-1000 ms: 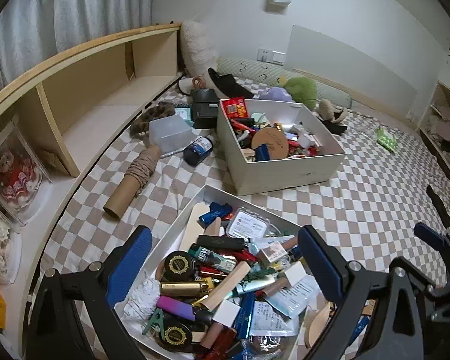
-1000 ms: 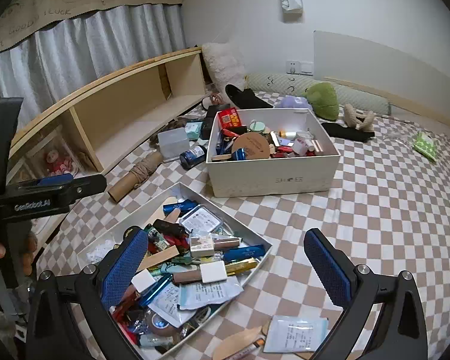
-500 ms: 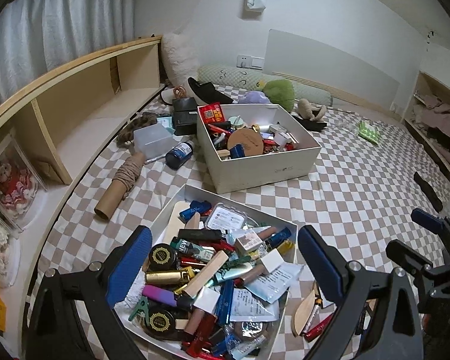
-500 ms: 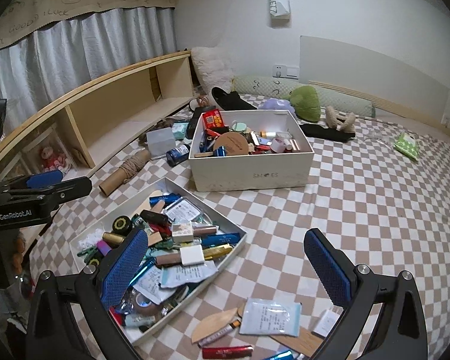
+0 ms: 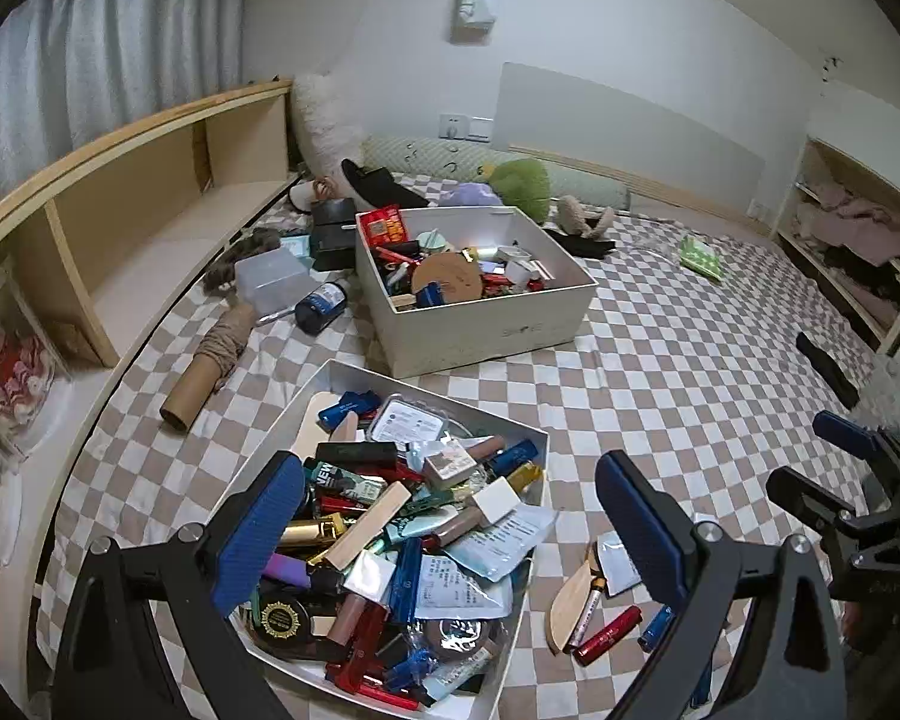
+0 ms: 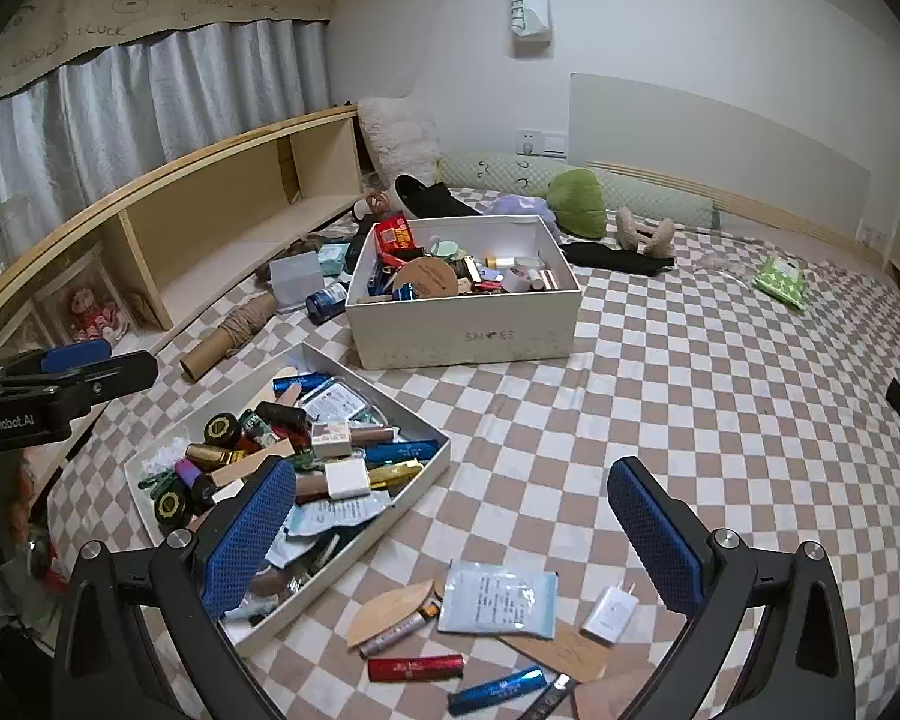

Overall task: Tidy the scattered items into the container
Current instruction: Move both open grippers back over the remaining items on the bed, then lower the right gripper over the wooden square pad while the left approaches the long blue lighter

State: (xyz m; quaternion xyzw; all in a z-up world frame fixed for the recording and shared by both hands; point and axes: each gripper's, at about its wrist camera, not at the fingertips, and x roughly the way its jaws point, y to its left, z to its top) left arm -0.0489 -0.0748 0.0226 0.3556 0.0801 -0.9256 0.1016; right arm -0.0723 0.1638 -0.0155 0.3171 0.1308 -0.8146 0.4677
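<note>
On the checkered bedspread, scattered items lie between the right tongs, spread apart; left tongs likewise.

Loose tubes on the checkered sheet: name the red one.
The red tube, lying flat between the silver-brown tube above and the blue tube below; only it is red.

The left black plastic two-finger gripper carries long blue mesh-textured pads on angular black arms, each arm fixed with a round silver screw. The right black two-finger gripper has the same build: blue textured pads, silver pivot screws, triangular cut-outs in the frame. White lettering "GenRobot.AI" marks the left gripper's black side. A patch of bare skin shows at the near edge.
</note>
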